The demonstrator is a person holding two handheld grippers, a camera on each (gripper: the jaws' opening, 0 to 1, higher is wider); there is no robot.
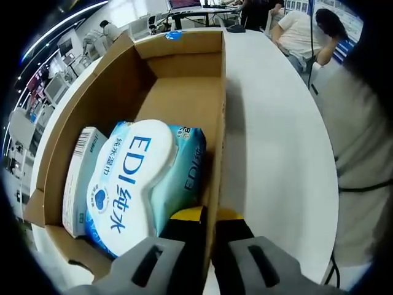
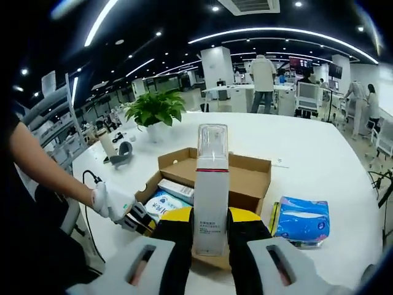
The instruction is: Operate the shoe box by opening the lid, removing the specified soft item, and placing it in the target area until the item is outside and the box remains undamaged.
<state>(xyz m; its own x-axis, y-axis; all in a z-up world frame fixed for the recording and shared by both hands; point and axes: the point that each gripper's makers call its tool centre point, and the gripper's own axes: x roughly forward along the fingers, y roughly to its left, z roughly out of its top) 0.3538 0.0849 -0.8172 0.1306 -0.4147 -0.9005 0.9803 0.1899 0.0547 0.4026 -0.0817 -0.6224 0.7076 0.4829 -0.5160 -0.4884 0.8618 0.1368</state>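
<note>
The brown cardboard shoe box [image 1: 98, 92] stands open on a white table [image 1: 276, 141]. Inside lie a blue-and-white soft wipes pack [image 1: 132, 184] and, on its left, a small white carton [image 1: 77, 178]. My left gripper [image 1: 210, 222] straddles the box's near right wall, jaws closed on the cardboard edge. In the right gripper view the box [image 2: 249, 178] sits below centre, with the wipes pack [image 2: 161, 204] and the carton [image 2: 176, 187] in it. The left gripper [image 2: 138, 220], held by a gloved hand, grips its side. My right gripper [image 2: 210, 232] is shut on a tall white bottle [image 2: 211, 184] with a clear cap, held upright over the box.
A second blue soft pack [image 2: 302, 221] lies on the table right of the box. A potted plant [image 2: 153, 109] and a round grey device [image 2: 123, 150] stand at the far left. People stand or sit beyond the table [image 2: 319, 153]. A cable [image 2: 86, 184] hangs near the person's arm.
</note>
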